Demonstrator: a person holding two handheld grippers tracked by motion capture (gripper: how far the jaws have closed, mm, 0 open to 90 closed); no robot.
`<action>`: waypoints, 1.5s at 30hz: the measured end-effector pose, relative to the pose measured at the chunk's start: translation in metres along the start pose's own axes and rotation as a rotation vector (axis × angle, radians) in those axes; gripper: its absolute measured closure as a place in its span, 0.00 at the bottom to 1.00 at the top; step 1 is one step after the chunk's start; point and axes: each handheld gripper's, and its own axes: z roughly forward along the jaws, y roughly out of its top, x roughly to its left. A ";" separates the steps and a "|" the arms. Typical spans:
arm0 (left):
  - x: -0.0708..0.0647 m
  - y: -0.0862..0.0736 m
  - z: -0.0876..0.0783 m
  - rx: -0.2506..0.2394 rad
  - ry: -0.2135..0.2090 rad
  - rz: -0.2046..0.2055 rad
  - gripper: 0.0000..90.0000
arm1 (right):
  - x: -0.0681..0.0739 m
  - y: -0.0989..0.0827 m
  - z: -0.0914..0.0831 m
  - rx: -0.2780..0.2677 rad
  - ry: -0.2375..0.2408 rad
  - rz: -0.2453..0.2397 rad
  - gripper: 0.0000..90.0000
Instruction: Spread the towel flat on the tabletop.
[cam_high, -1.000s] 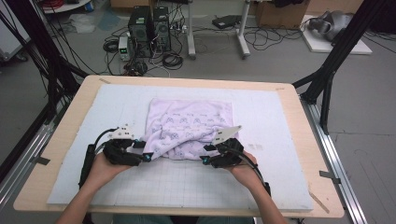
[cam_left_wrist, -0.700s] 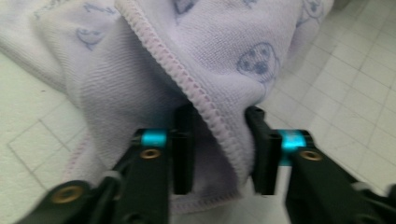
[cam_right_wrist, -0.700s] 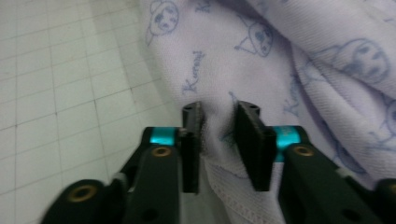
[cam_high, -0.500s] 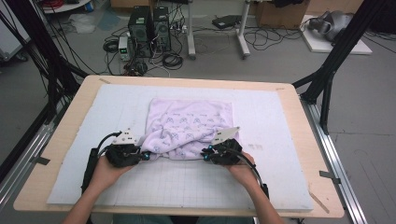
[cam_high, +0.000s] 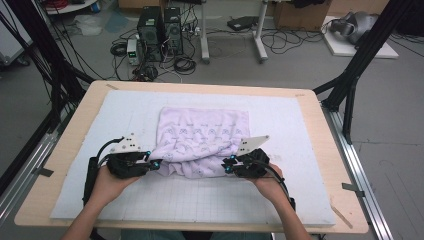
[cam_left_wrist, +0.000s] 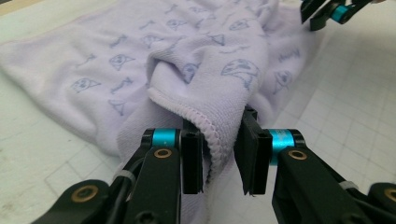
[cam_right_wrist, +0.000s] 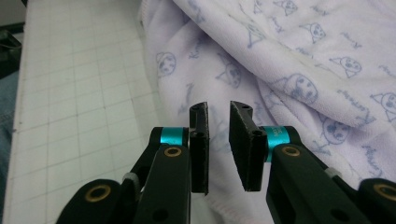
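Observation:
A lilac towel (cam_high: 205, 135) printed with small cat faces lies in the middle of the white gridded mat (cam_high: 125, 110). My left gripper (cam_high: 156, 164) is at its near left corner. In the left gripper view a rolled fold of the towel (cam_left_wrist: 210, 60) sits between the pads of the left gripper (cam_left_wrist: 219, 149), which closed on it and have just eased slightly. My right gripper (cam_high: 226, 166) is at the near right corner. Its jaws have just been closing. In the right gripper view, towel (cam_right_wrist: 303, 70) hem passes low between the pads of the right gripper (cam_right_wrist: 218, 135).
The mat covers a wooden table (cam_high: 60, 150) with black frame struts at both sides. The person's forearms come in from the bottom edge. Computers and cables lie on the floor beyond the table. The right gripper (cam_left_wrist: 327, 11) also shows at the top right of the left gripper view.
Both grippers have closed on the towel's near edge. That edge has bunched up and lifted a little off the mat.

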 end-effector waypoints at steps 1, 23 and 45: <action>0.002 0.000 0.001 -0.001 0.012 -0.004 0.88 | -0.001 0.000 0.001 0.003 0.004 0.005 0.89; 0.054 -0.009 0.008 0.092 0.179 -0.157 0.57 | 0.024 0.017 0.047 0.041 0.053 -0.077 0.66; 0.039 -0.016 -0.006 0.053 0.136 -0.078 0.99 | 0.021 0.034 0.008 -0.065 0.025 -0.094 0.95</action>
